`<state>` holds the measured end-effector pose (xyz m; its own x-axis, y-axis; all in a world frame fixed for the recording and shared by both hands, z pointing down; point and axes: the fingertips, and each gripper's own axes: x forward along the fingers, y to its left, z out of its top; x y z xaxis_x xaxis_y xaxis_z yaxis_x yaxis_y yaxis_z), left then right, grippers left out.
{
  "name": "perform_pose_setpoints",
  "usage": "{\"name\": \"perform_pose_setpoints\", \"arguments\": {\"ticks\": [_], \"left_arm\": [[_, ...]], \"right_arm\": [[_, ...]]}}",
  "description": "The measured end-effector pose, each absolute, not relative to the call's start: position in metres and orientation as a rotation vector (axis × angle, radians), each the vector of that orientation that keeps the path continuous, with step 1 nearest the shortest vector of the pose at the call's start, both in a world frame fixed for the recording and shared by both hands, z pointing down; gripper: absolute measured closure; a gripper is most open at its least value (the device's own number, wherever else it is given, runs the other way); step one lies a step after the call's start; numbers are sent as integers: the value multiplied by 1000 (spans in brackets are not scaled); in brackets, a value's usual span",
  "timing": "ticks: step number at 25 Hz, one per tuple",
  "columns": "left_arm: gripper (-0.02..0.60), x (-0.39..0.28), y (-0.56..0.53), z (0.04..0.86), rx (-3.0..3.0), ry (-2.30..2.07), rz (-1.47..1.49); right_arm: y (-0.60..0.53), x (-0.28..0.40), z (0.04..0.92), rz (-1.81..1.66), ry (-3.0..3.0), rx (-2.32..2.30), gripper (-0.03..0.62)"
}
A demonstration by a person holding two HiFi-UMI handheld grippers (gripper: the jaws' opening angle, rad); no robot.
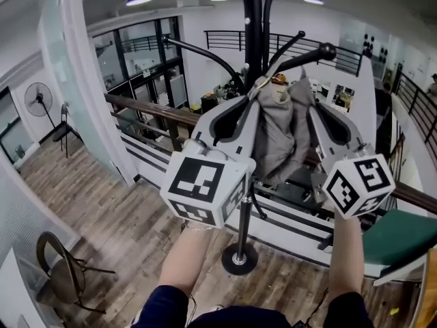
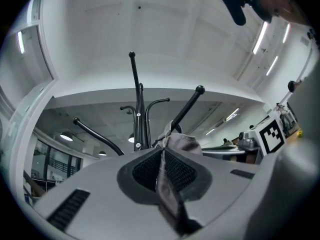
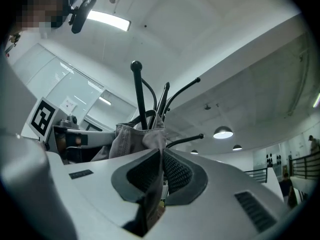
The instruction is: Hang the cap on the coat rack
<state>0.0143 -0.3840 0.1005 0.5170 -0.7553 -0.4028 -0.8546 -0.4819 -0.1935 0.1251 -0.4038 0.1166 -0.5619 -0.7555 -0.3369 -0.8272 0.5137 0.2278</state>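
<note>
A grey-beige cap (image 1: 281, 132) hangs stretched between my two grippers, right in front of the black coat rack (image 1: 253, 19). My left gripper (image 1: 254, 101) is shut on the cap's left edge, and the fabric (image 2: 172, 174) runs between its pads. On the other side my right gripper (image 1: 308, 106) is shut on the cap's right edge (image 3: 152, 194). The cap's top sits just under a knobbed rack arm (image 1: 311, 55) that reaches to the right. In both gripper views the rack's arms (image 2: 186, 109) (image 3: 138, 91) rise just beyond the cap.
The rack's pole ends in a round base (image 1: 240, 258) on the wooden floor. Behind it runs a railing (image 1: 147, 111) over a lower level. A green-topped table (image 1: 399, 238) stands at the right, and a chair (image 1: 65, 272) at the lower left.
</note>
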Motion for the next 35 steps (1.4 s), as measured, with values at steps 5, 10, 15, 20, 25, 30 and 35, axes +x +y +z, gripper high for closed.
{"name": "perform_pose_setpoints", "arguments": {"ticks": [5,10,15,20,25,30,35], "left_arm": [[554,13,-394,129,-2388,1461,367],[554,8,-412,156,-2427,1551,388],[554,-3,-429,184,-2444,1640,322],[554,-7,-432,198,-2446,1664,295],[552,-6,-429,205,-2437,1671,279],[548,-8,-417,203,-2404,1647,356],[402,-12,-398,204,-2368,1647,459]], "right_arm": [[-420,118,139,507,2622,-1353,565],[-436,112,157,452,2674,-1365,564],[-456,99,189,390,2752,-1394,562],[-459,92,210,320,2772,-1373,559],[-454,86,221,320,2776,-1365,557],[-445,85,222,341,2762,-1347,528],[-426,93,217,390,2722,-1304,342]]}}
